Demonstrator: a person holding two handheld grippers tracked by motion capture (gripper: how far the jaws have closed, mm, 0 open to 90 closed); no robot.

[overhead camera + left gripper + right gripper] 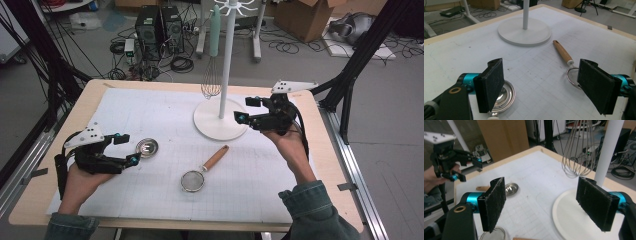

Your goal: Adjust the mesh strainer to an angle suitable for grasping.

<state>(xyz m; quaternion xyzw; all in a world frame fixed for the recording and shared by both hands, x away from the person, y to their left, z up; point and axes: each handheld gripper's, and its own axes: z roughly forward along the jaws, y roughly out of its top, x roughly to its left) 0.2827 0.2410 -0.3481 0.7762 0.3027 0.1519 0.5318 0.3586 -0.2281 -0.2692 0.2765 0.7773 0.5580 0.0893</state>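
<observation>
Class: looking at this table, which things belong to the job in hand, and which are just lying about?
Job in hand: whisk hanging on the white stand; wooden-handled strainer; small steel dish; both open grippers.
Lying about: cardboard box, computer towers, floor cables.

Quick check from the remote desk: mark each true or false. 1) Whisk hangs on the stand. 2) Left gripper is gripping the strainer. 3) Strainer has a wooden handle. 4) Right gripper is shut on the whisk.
1) The whisk hangs on the white stand: true.
2) False: the left gripper is open and holds nothing; the strainer lies on the mat.
3) True.
4) False: the right gripper is open, apart from the whisk.
</observation>
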